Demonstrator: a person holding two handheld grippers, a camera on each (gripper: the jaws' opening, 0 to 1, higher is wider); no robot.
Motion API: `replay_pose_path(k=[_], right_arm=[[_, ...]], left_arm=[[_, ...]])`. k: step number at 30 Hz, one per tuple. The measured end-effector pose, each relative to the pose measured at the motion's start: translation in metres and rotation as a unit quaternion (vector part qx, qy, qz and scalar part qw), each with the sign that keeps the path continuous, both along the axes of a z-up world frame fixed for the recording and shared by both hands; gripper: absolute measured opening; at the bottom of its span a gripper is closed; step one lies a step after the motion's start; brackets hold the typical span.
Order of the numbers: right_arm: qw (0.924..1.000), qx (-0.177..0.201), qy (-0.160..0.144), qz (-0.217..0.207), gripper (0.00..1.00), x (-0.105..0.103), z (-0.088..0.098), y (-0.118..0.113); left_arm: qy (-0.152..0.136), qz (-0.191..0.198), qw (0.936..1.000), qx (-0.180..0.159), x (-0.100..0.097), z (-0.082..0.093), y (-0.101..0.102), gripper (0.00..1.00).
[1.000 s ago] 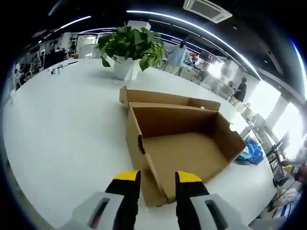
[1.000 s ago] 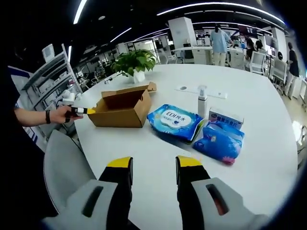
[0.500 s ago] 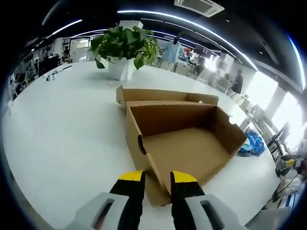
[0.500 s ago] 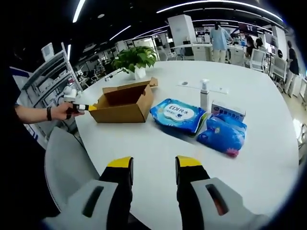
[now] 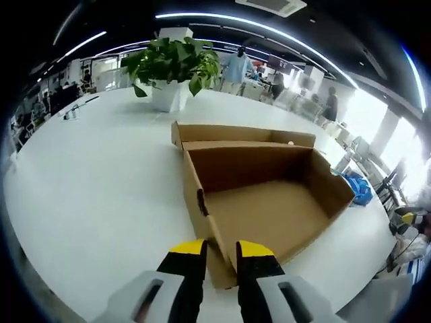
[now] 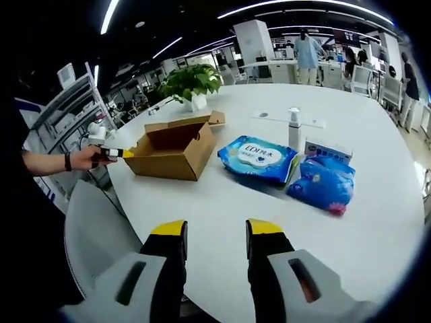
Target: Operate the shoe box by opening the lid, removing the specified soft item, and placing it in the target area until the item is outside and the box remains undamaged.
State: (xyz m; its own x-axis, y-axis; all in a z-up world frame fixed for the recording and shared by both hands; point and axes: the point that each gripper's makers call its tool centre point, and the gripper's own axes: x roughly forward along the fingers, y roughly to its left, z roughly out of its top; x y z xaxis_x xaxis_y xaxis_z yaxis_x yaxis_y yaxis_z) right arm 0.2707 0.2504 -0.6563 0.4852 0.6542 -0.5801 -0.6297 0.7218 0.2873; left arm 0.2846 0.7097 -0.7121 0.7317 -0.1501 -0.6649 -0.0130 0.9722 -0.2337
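Left gripper view, tongs (image 5: 220, 250) pinching shoe box (image 5: 259, 202) corner wall

Left gripper (image 5: 219, 250) fingers nearly closed, perhaps pinching something; right gripper (image 6: 215, 232) fingers parted, empty.

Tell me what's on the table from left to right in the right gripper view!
Box → wipes pack → spray bottle → blue bag.
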Motion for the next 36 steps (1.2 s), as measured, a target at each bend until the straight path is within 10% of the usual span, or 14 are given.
replay_pose_path(k=[21,36], right_arm=[[0.9993,0.014,0.009,0.033,0.31,0.002,-0.009,0.062],[0.9991,0.030,0.004,0.030,0.30,0.042,-0.004,0.127]], left_arm=[[0.007,-0.069,0.9975,0.014,-0.042,-0.002,0.007,0.16],[0.000,-0.107,0.9942,0.007,-0.048,-0.002,-0.002,0.16]])
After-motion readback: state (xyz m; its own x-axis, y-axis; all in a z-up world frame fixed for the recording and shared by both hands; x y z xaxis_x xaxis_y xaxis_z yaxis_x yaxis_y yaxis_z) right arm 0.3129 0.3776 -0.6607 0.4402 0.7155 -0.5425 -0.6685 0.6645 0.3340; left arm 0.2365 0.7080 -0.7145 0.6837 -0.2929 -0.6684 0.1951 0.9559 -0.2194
